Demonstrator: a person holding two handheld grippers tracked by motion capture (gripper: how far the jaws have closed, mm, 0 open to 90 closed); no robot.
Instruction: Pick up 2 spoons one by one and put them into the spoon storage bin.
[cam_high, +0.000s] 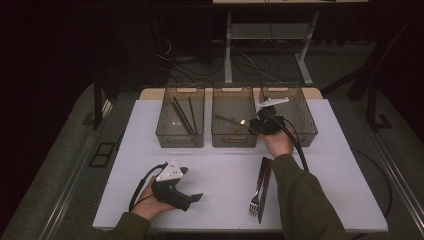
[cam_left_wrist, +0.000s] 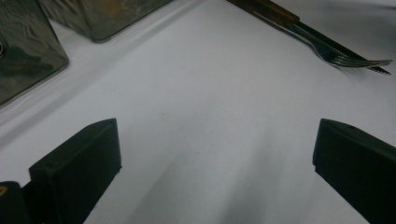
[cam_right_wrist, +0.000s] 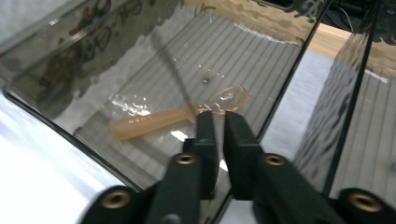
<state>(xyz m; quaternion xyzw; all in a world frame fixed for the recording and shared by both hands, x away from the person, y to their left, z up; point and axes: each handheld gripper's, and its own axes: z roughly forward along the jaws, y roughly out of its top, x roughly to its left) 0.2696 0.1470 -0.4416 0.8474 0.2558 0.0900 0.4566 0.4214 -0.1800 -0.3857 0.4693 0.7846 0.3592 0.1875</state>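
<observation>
White surface (cam_high: 220, 165) with three clear bins and cutlery.
Right gripper (cam_right_wrist: 219, 133) hovers over the middle bin (cam_high: 234, 141), jaws slightly parted above a spoon (cam_right_wrist: 187, 114) lying inside; left gripper (cam_high: 172, 184) rests, jaws released, near fork (cam_high: 257, 189) and knife (cam_high: 265, 187).

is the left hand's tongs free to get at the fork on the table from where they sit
Probably yes. The left tongs rest open on the white table, and bare surface lies between them and the fork. The knife lies right beside the fork, so picking it alone may be fiddly.
</observation>
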